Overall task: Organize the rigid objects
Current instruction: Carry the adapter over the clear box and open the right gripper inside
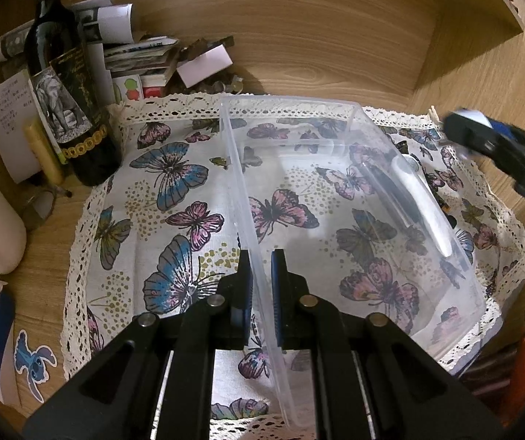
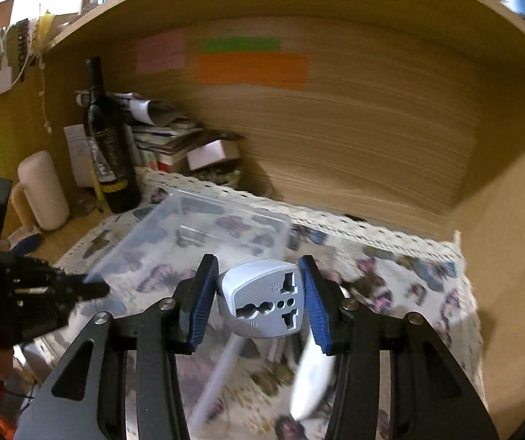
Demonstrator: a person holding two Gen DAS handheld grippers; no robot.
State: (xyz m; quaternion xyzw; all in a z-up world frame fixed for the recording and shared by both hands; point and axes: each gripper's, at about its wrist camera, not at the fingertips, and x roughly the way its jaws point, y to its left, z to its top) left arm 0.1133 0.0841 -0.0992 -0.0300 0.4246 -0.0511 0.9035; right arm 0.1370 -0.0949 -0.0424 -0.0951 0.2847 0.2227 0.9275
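Now my right gripper (image 2: 259,299) is clamped on the silver travel adapter (image 2: 264,299), above the butterfly cloth (image 2: 409,278) just right of the clear plastic bin (image 1: 336,201). My left gripper (image 1: 261,286) pinches the bin's near-left wall, pads almost together.

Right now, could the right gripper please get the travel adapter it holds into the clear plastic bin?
Probably yes: the right gripper holds the travel adapter just short of the clear plastic bin, whose top is open. The left gripper grips only its near wall.
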